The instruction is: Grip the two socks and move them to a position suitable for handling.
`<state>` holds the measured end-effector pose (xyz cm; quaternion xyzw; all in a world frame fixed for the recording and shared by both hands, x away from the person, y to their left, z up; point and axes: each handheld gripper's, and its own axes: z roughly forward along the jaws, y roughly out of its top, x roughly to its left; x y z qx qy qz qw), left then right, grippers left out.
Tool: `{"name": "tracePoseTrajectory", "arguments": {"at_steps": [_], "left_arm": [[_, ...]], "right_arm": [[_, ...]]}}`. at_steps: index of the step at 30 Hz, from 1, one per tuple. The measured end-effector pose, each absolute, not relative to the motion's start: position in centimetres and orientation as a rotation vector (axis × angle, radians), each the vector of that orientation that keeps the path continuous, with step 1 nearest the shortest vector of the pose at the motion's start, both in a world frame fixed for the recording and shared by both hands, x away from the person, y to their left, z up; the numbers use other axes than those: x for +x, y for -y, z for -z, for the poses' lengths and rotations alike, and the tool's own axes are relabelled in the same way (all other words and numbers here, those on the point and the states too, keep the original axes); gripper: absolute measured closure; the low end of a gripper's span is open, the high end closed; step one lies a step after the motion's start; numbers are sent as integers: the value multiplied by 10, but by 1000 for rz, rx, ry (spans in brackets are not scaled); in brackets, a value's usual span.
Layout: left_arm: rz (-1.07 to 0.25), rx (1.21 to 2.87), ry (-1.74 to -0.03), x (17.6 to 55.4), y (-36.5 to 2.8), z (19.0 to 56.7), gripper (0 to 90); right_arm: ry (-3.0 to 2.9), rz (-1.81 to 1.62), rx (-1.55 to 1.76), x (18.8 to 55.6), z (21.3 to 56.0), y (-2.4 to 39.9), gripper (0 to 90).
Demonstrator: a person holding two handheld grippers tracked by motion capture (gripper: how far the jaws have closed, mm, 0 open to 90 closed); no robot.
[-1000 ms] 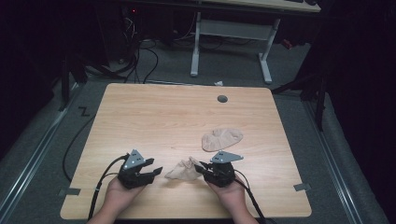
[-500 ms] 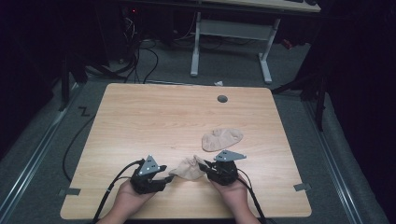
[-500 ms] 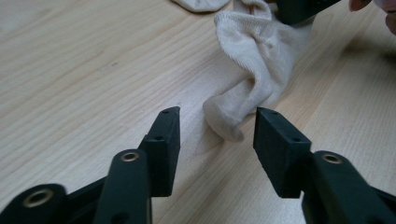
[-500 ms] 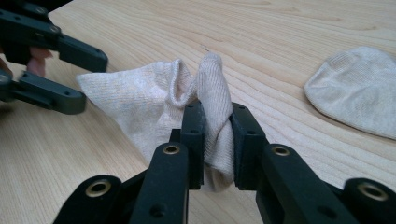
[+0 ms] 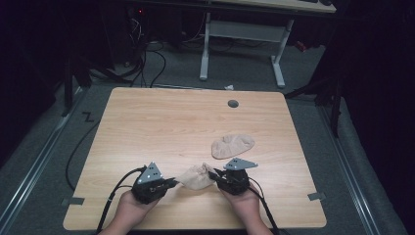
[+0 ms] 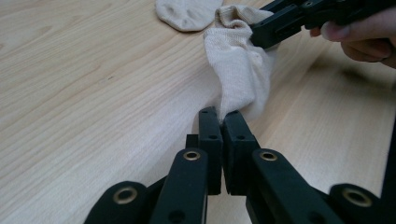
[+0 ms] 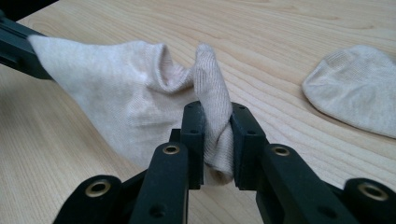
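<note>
- A beige sock [image 5: 195, 177] hangs stretched between the two grippers near the front edge of the table [image 5: 161, 122], midway between the person's hands.
- The left gripper [image 5: 172, 183] has just been closing; in the left gripper view its jaws stand pressed together on one end of the sock [image 6: 240, 70], a thin edge of fabric pinched at the tips [image 6: 223, 122].
- The right gripper [image 5: 211, 175] grips the other end: in the right gripper view a bunched fold of the sock [image 7: 140, 102] sits squeezed between the two pads, so the jaws stay narrowly apart around the cloth.
- In the left gripper view the sock rises from the left tips up to the right gripper [image 6: 285, 23], whose jaws clamp its upper part; fingers of the right hand [image 6: 364, 39] show at the top right.
- The sock's middle sags toward the wood; whether it touches the table I cannot tell.
- A second sock [image 5: 232, 145] lies flat on the table beyond the right gripper, apart from the held one; it shows at the right in the right gripper view [image 7: 355, 95].
- Both hands rest low at the table's near edge, left hand [image 5: 129, 213] and right hand [image 5: 244, 205].
</note>
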<state>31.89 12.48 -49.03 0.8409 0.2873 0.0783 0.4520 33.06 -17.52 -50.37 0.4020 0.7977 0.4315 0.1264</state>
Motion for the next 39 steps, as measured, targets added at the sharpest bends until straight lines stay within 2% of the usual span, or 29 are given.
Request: {"name": "tracePoseTrajectory", "arguments": {"at_steps": [3,8,17,19,20,24,29,32,39], "left_arm": [[-116,2096,-735,317,-129,489,872],[-102,2133,-698,309,-124,487,862],[-170,2123,-781,322,-134,495,856],[-181,2106,-788,322,-133,495,826],[-186,2104,-790,322,-130,496,791],[-216,2139,-774,321,-111,502,743],[-270,2202,-740,325,-90,509,751],[-295,2240,-740,325,-89,514,769],[-318,2255,-769,331,-96,518,768]], "right_arm": [[-2334,-1244,1164,331,505,174,778],[-2342,-1195,1170,332,507,173,778],[-2332,-1169,1224,337,511,179,725],[-2328,-1163,1228,337,511,179,701],[-2325,-1163,1226,338,511,179,693],[-2301,-1159,1233,338,510,181,668],[-2250,-1158,1234,337,505,186,666],[-2237,-1159,1243,337,503,189,688],[-2319,-1065,1260,346,516,186,819]]}}
